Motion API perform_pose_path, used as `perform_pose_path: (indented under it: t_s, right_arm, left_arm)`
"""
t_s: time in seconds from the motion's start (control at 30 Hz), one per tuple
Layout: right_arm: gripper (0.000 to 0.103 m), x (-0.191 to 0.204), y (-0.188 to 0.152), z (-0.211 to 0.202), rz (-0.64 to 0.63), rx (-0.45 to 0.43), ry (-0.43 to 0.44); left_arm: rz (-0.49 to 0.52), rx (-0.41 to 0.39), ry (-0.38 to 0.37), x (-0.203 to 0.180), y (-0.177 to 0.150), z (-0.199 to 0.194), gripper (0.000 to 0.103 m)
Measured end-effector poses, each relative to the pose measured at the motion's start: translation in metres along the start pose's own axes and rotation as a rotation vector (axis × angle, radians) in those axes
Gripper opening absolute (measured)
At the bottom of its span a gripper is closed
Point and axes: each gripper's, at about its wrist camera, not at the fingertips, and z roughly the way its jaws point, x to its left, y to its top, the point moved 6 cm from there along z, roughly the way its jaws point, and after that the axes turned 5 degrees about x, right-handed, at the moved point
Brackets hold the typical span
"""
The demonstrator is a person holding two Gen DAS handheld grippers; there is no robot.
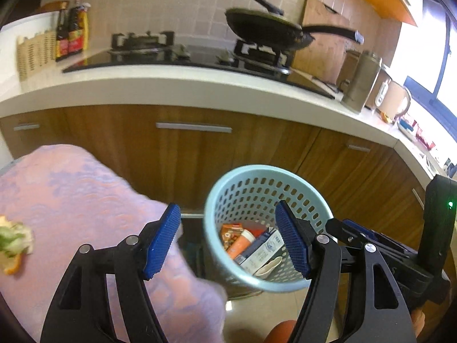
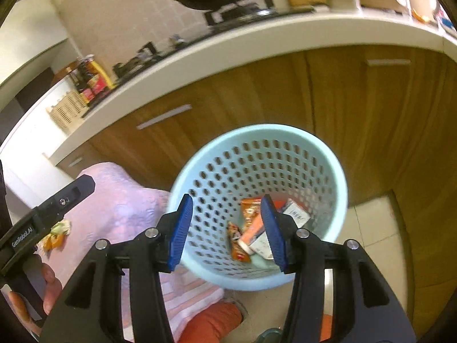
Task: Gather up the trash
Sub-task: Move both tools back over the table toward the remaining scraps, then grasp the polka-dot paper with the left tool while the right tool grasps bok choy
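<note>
Both grippers, left (image 1: 228, 240) and right (image 2: 225, 233), hang spread and empty above the bin (image 2: 328, 154), which holds wrappers (image 2: 238, 241), a tube (image 2: 252, 233) and a carton (image 2: 297, 214).

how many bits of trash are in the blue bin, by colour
orange snack wrappers: 2
orange-and-white tube: 1
white-and-blue cartons: 2
pale scrap: 1
total: 6, some overlapped inside the blue bin
</note>
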Motion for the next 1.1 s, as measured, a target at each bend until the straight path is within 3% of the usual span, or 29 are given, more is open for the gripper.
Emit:
perform_pose_path:
  t_s: [0.33,0.53,0.8,1.0,1.1]
  right_arm:
    - [0.046,0.104,-0.027,0.004,-0.165,0.032,0.094]
    - [0.046,0.199,-0.053,0.015,-0.351,0.048,0.153]
    - [0.046,0.296,-0.081,0.031,-0.552,0.047,0.229]
    - [0.046,0.344,-0.093,0.053,-0.642,0.07,0.242]
    - [0.056,0.362,-0.099,0.066,-0.687,0.058,0.218]
  left_arm:
    - [-0.087,-0.092,0.099,0.083,-0.047,-0.088,0.069]
    - [-0.203,-0.169,0.199,0.164,-0.068,-0.146,0.069]
    - [-0.395,-0.231,0.321,0.282,-0.091,-0.202,0.069]
    - [-0.507,-0.213,0.322,0.344,-0.096,-0.209,0.069]
    - [-0.512,-0.153,0.316,0.358,-0.09,-0.189,0.069]
